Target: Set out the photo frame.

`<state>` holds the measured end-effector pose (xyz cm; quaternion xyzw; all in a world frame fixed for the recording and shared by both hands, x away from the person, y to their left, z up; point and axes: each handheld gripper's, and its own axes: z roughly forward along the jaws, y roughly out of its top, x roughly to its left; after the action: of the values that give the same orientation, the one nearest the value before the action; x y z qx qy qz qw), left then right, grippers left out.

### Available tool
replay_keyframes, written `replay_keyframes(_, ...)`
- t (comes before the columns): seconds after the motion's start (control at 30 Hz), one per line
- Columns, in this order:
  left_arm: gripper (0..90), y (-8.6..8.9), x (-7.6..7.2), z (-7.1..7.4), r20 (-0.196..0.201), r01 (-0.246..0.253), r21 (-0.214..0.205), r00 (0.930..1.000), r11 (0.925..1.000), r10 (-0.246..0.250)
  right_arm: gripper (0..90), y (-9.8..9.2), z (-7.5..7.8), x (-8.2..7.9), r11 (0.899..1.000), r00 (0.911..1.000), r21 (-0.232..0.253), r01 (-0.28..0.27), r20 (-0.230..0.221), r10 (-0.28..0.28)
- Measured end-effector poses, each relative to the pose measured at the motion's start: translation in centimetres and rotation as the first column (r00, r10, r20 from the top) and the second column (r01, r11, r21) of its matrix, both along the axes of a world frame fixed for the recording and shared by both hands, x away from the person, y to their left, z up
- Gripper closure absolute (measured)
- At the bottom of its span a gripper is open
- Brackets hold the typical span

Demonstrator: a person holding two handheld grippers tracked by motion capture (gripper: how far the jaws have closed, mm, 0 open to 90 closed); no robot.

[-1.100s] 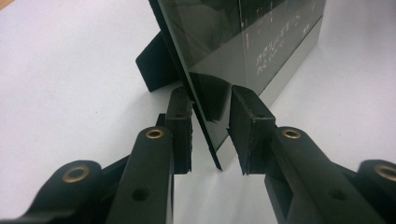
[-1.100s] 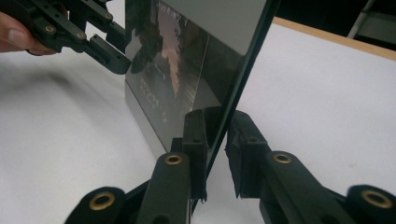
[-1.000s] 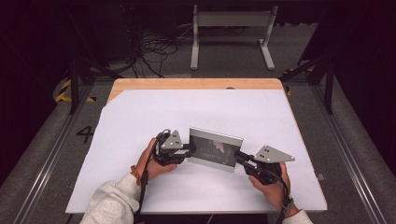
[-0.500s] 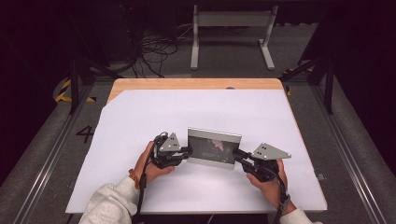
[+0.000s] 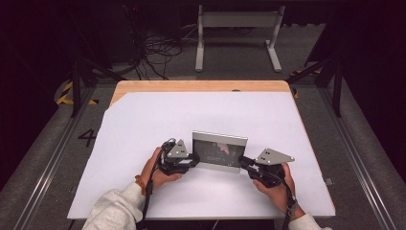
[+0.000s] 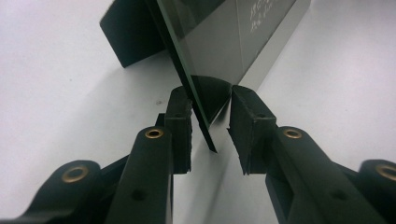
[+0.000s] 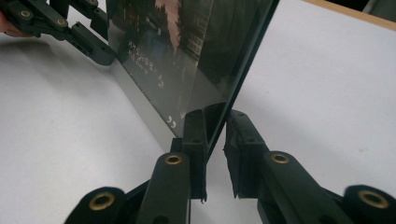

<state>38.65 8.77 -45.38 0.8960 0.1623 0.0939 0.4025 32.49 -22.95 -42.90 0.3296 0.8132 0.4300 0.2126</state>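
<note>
The picture frame [image 5: 219,151] stands upright on the table [image 5: 143,120]; left gripper [image 5: 192,158] straddles one edge, jaws just loosened, gap showing; right gripper [image 5: 243,162] straddles the other, jaws narrow, steadying it.

Left gripper [image 5: 194,157] low centre-left of the high view, jaws just opened further, gap on one side. Right gripper [image 5: 242,163] centre-right, jaws narrowly parted. Forearms enter from the bottom edge.

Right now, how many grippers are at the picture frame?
2. The left gripper straddles the picture frame at its left edge; the right gripper sits at its lower right corner. Both sit on the white table.
</note>
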Motion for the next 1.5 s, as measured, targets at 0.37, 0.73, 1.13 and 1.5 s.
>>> replay_keyframes(0.37, 70.1, -0.3, -0.1, -0.2, 0.021, -0.008, 0.05, 0.9998, 0.9987, 0.007, 75.9, 0.4, -0.4, 0.6, 1.0, 0.9997, -0.002, 0.013, 0.018, -0.013)
replay_keyframes(0.73, 72.7, 0.4, 0.0, -0.1, 0.01, -0.031, 0.063, 0.9995, 0.9975, 0.03, 74.6, 1.1, -0.5, 1.3, 0.999, 0.9993, 0.006, 0.031, 0.021, -0.031)
replay_keyframes(1.13, 77.4, 1.5, -0.3, -0.4, -0.003, -0.058, 0.054, 0.9983, 0.9968, 0.059, 72.8, 2.0, -0.7, 1.7, 0.999, 0.9992, 0.001, 0.034, 0.022, -0.034)
replay_keyframes(1.5, 75.8, 1.4, -0.3, -0.5, -0.008, -0.056, 0.061, 0.9984, 0.9966, 0.056, 73.5, 2.0, -1.0, 1.7, 1.0, 0.9997, -0.018, 0.023, 0.009, -0.023)
